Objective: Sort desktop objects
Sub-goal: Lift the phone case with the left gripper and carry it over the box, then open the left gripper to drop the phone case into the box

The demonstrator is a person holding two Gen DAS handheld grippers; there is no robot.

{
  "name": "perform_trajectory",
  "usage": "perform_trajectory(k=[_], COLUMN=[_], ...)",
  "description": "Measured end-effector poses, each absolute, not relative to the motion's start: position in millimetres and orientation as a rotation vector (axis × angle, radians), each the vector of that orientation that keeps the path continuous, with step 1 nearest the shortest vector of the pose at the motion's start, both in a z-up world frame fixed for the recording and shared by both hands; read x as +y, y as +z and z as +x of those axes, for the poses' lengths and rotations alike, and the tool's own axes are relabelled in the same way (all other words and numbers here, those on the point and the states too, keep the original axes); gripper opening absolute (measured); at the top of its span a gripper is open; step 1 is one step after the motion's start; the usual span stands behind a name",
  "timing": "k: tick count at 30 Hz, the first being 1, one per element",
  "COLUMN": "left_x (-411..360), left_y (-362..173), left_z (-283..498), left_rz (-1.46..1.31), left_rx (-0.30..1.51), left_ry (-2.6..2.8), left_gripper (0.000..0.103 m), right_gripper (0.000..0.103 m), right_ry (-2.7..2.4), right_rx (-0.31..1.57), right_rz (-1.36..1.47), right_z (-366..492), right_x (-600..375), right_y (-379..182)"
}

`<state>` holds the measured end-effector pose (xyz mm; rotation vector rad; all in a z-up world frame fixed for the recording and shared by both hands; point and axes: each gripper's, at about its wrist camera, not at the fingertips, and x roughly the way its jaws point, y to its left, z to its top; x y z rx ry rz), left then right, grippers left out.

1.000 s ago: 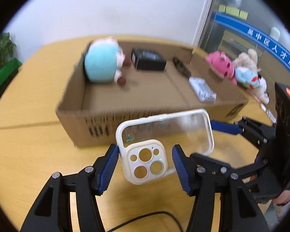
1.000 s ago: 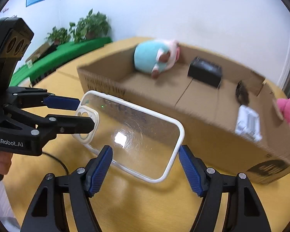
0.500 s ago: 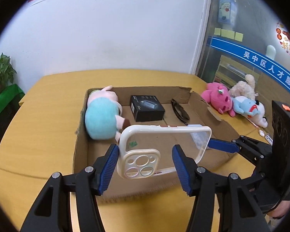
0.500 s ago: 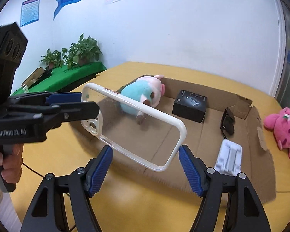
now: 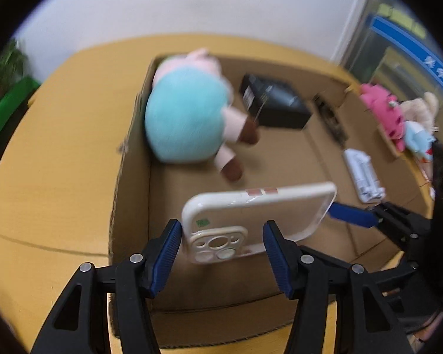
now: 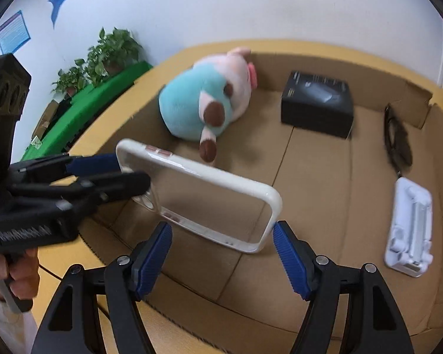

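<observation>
We have carried the case [image 6: 198, 191] over the box [image 6: 310, 265]; left fingers [image 5: 221, 244] pinch it, right fingers [image 6: 221, 244] are opening round it, so release is near.

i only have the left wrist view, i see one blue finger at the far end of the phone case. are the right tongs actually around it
Observer: In the right wrist view that end of the phone case sits between both pads of the right tongs. Their jaws are opening, and I cannot tell if the pads press on it.
Operator: whats the dark blur by the box's right wall
Observer: Dark sunglasses, lying on the floor of the cardboard box, beyond the white plastic holder.
Operator: and my left side
Observer: A hand grips the handle of the left tongs, which hold the case's camera end.
</observation>
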<state>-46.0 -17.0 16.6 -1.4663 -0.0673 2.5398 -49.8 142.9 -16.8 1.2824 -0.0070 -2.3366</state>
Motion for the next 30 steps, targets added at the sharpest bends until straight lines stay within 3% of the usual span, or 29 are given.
perform_trajectory(k=[7, 14, 16, 17, 18, 23, 30], left_x=[-6.7, -30.4, -33.8, -33.7, -30.8, -3.3, 11.6], left_y=[8.5, 42.5, 54.9, 58.6, 61.9, 48.2, 4.6], left_z=[-53.2, -25.8, -7.0, 0.9, 7.2, 18.8, 1.9], left_rz=[-1.508, -1.281, -1.151, -1.09, -1.023, -0.818, -0.879], left_rx=[-0.058, -0.169, -0.222, -0.227, -0.216, 0.037, 0.065], left_ry=[2.5, 2.658, 2.702, 2.723, 2.751, 2.903, 2.957], left_gripper=[0.055, 0.056, 0.061, 0.071, 0.081, 0.081, 0.081], right_gripper=[0.07, 0.09, 0.1, 0.103, 0.103, 0.103, 0.103], right_ry=[-2.253, -2.384, -2.478, -2.539, -2.6, -2.832, -2.913], right_rx=[0.046, 0.016, 0.008, -0.001, -0.013, -0.099, -0.015], right_rz=[1.379, 1.217, 1.143, 1.092, 1.043, 0.909, 0.831], right_z=[-59.3, -25.7, -11.2, -2.5, 5.3, 22.0, 24.5], right_x=[115.6, 171.5, 197.4, 212.5, 227.2, 279.4, 279.2], right_y=[-30.5, -0.4, 12.8, 20.0, 25.6, 23.6, -10.8])
